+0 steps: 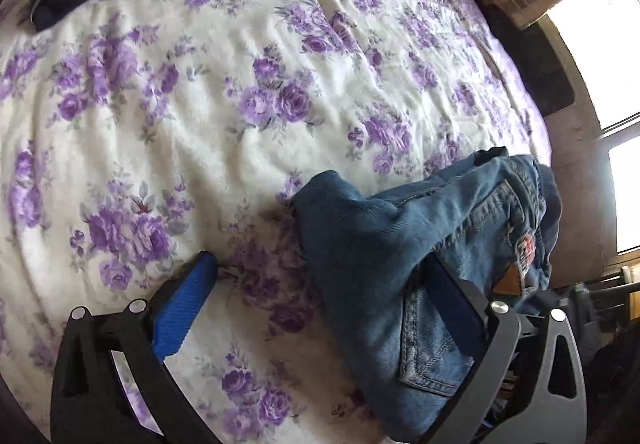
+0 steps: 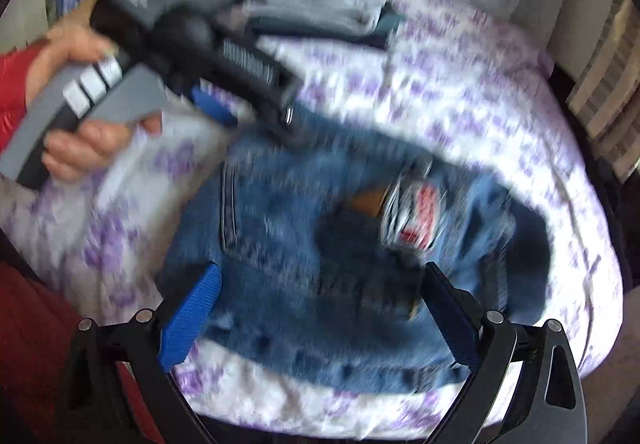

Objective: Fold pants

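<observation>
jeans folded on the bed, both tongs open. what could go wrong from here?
1. The jeans lie bunched near the bedspread's edge; a tug may unfold them or slide them off.
2. The left tongs are open, one finger against denim, so closing could pinch just one layer.
3. The right wrist view is motion-blurred; the right tongs risk mis-aiming or bumping the left.

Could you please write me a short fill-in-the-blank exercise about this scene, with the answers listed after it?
1. The jeans lie on a bedspread printed with ____ flowers.
2. The pads of the left gripper are coloured ____.
3. In the right wrist view, the top garment on the stack behind the jeans is ____.
4. The right gripper hangs above the jeans with its jaws ____.

Answers: purple; blue; red; open
</observation>
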A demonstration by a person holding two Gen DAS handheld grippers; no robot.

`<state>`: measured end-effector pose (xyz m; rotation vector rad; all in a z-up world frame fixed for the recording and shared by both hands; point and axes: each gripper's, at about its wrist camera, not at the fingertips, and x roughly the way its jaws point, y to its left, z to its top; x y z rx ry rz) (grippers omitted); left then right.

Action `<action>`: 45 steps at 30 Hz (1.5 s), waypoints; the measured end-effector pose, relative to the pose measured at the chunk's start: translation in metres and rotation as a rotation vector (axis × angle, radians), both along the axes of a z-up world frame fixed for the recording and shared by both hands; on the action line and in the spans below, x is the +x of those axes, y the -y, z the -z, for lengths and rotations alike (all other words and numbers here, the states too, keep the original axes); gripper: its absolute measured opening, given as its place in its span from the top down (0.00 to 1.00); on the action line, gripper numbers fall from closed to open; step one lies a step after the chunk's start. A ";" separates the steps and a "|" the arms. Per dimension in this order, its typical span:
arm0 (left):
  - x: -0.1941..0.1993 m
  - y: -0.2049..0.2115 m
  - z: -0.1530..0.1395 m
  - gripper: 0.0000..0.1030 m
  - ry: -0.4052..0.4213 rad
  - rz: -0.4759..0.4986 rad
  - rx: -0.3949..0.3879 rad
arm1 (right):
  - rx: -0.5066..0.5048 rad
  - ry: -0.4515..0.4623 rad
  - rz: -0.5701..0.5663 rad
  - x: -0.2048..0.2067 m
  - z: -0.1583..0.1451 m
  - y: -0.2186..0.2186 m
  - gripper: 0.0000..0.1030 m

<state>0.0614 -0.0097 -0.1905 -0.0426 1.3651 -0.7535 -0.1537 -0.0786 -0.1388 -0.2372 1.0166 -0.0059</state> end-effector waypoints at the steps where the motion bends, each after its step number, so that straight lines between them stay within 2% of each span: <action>1: -0.002 0.000 -0.001 0.04 0.017 0.008 0.004 | 0.024 0.008 0.007 -0.001 0.000 0.003 0.03; 4: -0.002 0.002 -0.005 0.04 0.025 -0.006 0.016 | 0.018 0.020 0.002 -0.001 0.001 0.002 0.03; 10: -0.002 -0.001 -0.003 0.04 0.014 -0.024 -0.016 | 0.044 0.022 -0.008 -0.001 -0.002 0.006 0.03; 15: -0.010 -0.010 -0.004 0.04 0.049 -0.052 -0.049 | 0.060 0.007 -0.044 0.000 -0.001 0.009 0.03; 18: -0.015 -0.016 -0.003 0.04 0.079 -0.071 -0.094 | 0.090 0.009 -0.083 0.003 -0.001 0.016 0.03; 21: -0.015 -0.017 -0.003 0.04 0.086 -0.083 -0.106 | 0.143 -0.018 -0.120 0.004 -0.009 0.024 0.03; 23: -0.014 -0.016 -0.003 0.04 0.084 -0.094 -0.106 | 0.184 0.024 -0.112 0.000 -0.023 0.035 0.03; 25: -0.014 -0.016 -0.003 0.04 0.075 -0.104 -0.104 | 0.208 0.119 -0.076 -0.008 -0.044 0.053 0.03; 27: -0.015 -0.017 -0.003 0.04 0.057 -0.114 -0.100 | 0.278 0.171 -0.035 -0.013 -0.060 0.077 0.03; 30: -0.017 -0.022 -0.003 0.04 -0.004 -0.131 -0.101 | 0.415 0.183 0.080 -0.012 -0.068 0.127 0.03; 34: -0.027 -0.030 -0.003 0.05 -0.050 -0.152 -0.108 | 0.656 0.128 0.283 -0.006 -0.053 0.200 0.03; 38: -0.035 -0.035 -0.003 0.05 -0.074 -0.189 -0.109 | 0.874 0.142 0.419 -0.007 -0.035 0.251 0.03; 41: -0.039 -0.038 -0.004 0.05 -0.095 -0.222 -0.107 | 0.928 0.110 0.410 0.005 -0.026 0.266 0.03; 45: -0.046 -0.041 -0.007 0.05 -0.124 -0.262 -0.108 | 0.884 0.036 0.289 0.023 -0.022 0.262 0.03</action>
